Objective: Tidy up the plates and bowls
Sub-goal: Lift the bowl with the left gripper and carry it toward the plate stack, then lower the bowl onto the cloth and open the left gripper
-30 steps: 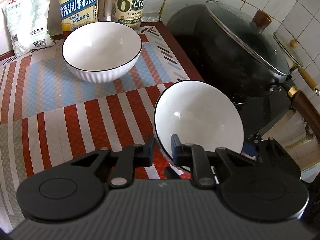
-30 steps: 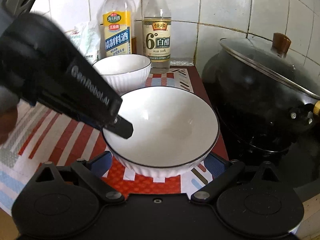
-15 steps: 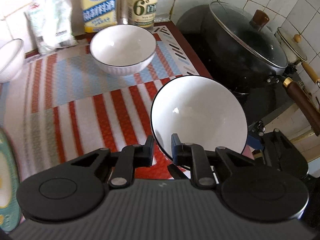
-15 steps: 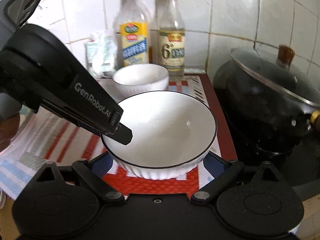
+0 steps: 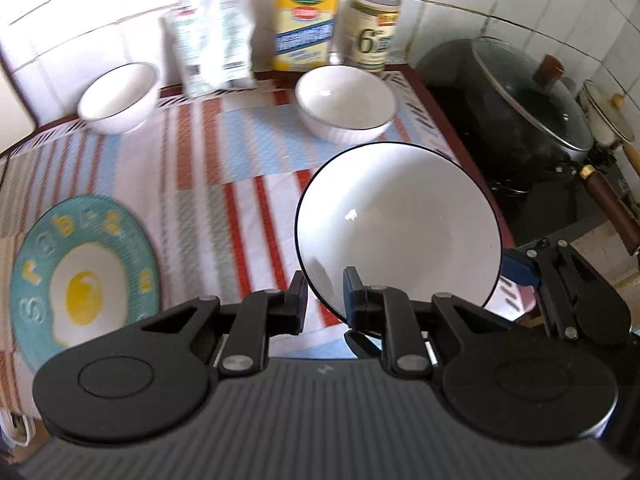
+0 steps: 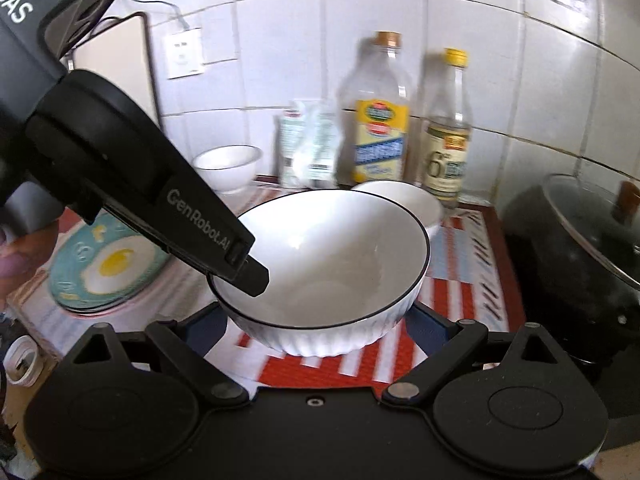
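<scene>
Both grippers have lifted the bowl [image 5: 398,224] higher above the mat [image 5: 224,184]. Left gripper [image 5: 325,294] pinches its near rim; right gripper [image 6: 316,320] cradles its sides, wide-spread, well short of two bowls [image 5: 346,102] by the wall.

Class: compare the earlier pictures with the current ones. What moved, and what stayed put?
Both tools, left tool pinching the rim and right tool cradling the sides, lifted the large bowl higher above the striped mat. Grips unchanged; the other two bowls, plate and bottles stayed.
</scene>
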Motion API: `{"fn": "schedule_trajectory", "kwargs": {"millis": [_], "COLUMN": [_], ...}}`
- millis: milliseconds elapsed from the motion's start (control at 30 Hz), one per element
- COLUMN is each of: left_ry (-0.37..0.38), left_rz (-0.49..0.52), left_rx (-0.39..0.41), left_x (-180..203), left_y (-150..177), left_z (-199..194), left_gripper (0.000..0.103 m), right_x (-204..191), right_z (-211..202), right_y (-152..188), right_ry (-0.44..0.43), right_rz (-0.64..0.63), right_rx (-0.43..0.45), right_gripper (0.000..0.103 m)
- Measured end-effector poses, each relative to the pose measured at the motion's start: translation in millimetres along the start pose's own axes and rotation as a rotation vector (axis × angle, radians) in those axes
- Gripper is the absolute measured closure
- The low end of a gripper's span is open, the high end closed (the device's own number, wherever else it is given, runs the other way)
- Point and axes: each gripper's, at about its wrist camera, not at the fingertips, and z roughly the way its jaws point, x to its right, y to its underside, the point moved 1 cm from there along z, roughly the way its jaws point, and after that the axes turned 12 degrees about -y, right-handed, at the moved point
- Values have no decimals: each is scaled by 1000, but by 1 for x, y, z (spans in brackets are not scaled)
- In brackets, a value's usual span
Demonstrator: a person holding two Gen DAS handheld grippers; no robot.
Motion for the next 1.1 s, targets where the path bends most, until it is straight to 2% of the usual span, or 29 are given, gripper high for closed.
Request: {"fn": "schedule_trajectory", "kwargs": {"millis": [400, 633, 767, 900, 1100], "left_ry": [-19, 22, 26, 0, 15], "left_rz": [-110, -164, -162, -140, -147], "left_rx": [-39, -68, -52, -44, -48], "left_x": [-47, -61, -63, -60, -65], "left_y": [29, 41, 42, 42, 44], "left_z": [23, 51, 59, 69, 77], "left_gripper": [86, 86, 86, 86, 86], "right_x": [-27, -28, -24, -18, -22], "right_z": [38, 60, 69, 81, 88], "right_y": [3, 16, 22, 26, 29], "right_ry": [-87, -86, -91, -109, -94], "right_rz": [-61, -25, 6, 26, -20], "right_rx": [-67, -109, -89, -98, -104], "right_gripper": [5, 5, 5, 5, 5]}}
